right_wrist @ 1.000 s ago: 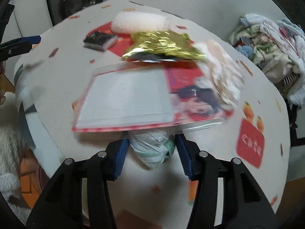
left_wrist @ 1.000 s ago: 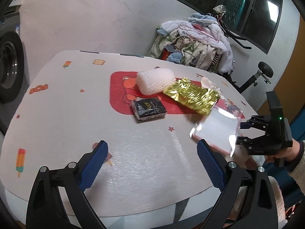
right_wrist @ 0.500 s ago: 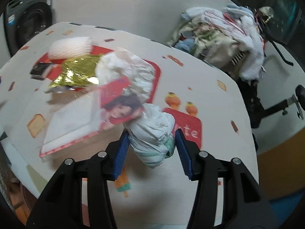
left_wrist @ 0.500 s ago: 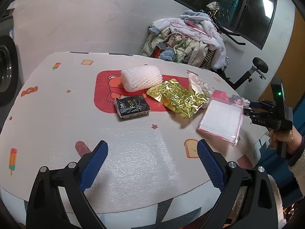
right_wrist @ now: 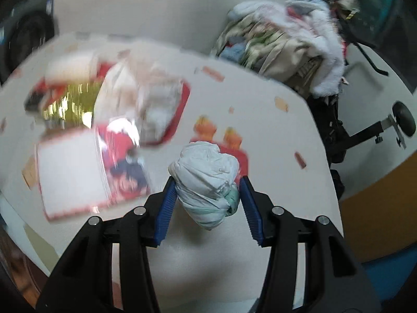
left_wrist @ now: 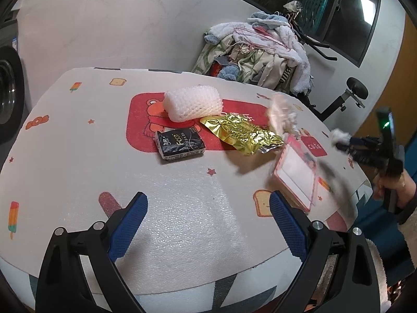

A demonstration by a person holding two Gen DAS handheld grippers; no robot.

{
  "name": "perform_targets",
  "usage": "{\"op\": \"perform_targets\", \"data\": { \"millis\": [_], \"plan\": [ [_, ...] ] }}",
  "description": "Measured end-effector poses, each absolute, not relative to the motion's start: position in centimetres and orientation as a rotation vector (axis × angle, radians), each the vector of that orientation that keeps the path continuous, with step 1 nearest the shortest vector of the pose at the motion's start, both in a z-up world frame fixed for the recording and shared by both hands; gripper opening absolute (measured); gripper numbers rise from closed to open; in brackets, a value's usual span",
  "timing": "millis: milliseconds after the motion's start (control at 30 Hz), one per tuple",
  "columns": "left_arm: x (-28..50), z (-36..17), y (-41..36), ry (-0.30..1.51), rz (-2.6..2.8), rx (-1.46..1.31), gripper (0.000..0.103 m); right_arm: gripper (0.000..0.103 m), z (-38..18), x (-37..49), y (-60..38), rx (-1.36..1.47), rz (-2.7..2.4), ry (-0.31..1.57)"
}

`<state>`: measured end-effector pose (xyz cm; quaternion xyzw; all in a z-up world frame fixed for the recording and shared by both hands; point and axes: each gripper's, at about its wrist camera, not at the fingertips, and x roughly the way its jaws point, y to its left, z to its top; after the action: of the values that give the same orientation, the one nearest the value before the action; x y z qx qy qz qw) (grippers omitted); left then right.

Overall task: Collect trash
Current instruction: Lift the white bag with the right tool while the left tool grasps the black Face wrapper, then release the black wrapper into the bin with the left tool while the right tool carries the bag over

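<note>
Left gripper (left_wrist: 208,221) is sitting wide open over the near edge of the table (left_wrist: 78,156), holding nothing. Going left to right across the mat: black tissue pack (left_wrist: 179,144) is lying flat just past centre, white foam net (left_wrist: 194,103) is sitting behind it on the far side, gold foil wrapper (left_wrist: 242,133) is lying to the right of both with its long axis running left-far to right-near, crumpled clear wrapper (left_wrist: 282,116) is standing at its far right end, and the red-edged plastic sleeve (left_wrist: 295,172) is lying at the right edge, blurred. Right gripper (right_wrist: 206,200) is clamping a knotted white bag (right_wrist: 208,180) between its blue pads, up off the table at the far right. Key relation: tissue pack is lying straight ahead of the open left gripper and slightly left of its centreline, long axis crosswise to the fingers. Left hand is nearer to it and free, so my read is the next pick is going to it.
</note>
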<state>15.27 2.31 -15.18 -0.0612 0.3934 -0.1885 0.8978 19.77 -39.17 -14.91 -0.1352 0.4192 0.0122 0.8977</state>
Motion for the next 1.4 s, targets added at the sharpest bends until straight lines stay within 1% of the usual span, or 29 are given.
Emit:
{"op": "perform_targets", "data": {
  "millis": [100, 200, 367, 500, 600, 800, 900, 967, 1033, 1067, 1233, 1400],
  "plan": [
    [16.0, -15.5, 2.4, 0.827, -0.379, -0.142, 0.092, 0.051, -13.4, 19.0, -39.4, -0.201, 0.081, 0.784],
    [17.7, -16.1, 2.4, 0.857, -0.354, -0.175, 0.092, 0.051, -13.0, 18.9, -38.3, -0.197, 0.115, 0.752],
    [22.7, -17.5, 3.2, 0.927, -0.289, -0.307, 0.092, 0.051, -13.4, 19.1, -36.4, -0.164, 0.170, 0.735],
    [26.5, -18.3, 2.8, 0.969, -0.226, -0.351, 0.092, 0.051, -14.4, 19.3, -35.4, -0.135, 0.198, 0.743],
    [28.3, -18.5, 1.8, 0.976, -0.195, -0.320, 0.092, 0.051, -14.7, 19.0, -34.9, -0.137, 0.214, 0.738],
    [30.7, -19.8, -0.4, 1.001, -0.131, -0.148, 0.091, 0.051, -14.6, 18.2, -34.9, -0.110, 0.257, 0.712],
    [30.6, -19.8, -0.6, 0.988, -0.093, -0.050, 0.061, 0.051, -15.0, 17.9, -35.1, -0.103, 0.265, 0.727],
    [30.1, -19.7, 0.1, 0.988, -0.122, -0.071, 0.058, 0.051, -15.2, 17.7, -35.3, -0.091, 0.273, 0.736],
    [29.5, -19.4, 0.6, 0.996, -0.137, -0.071, 0.052, 0.051, -15.2, 17.3, -35.5, -0.076, 0.286, 0.736],
    [29.0, -19.1, 0.9, 0.992, -0.145, -0.073, 0.051, 0.051, -15.1, 17.2, -35.6, -0.075, 0.289, 0.737],
    [25.6, -16.7, 1.2, 0.960, -0.195, -0.081, 0.050, 0.051, -14.3, 15.4, -34.9, -0.089, 0.314, 0.728],
    [20.4, -13.7, 0.0, 0.896, -0.282, -0.046, 0.050, 0.051, -13.5, 12.6, -33.7, -0.113, 0.344, 0.712]
  ]
}}
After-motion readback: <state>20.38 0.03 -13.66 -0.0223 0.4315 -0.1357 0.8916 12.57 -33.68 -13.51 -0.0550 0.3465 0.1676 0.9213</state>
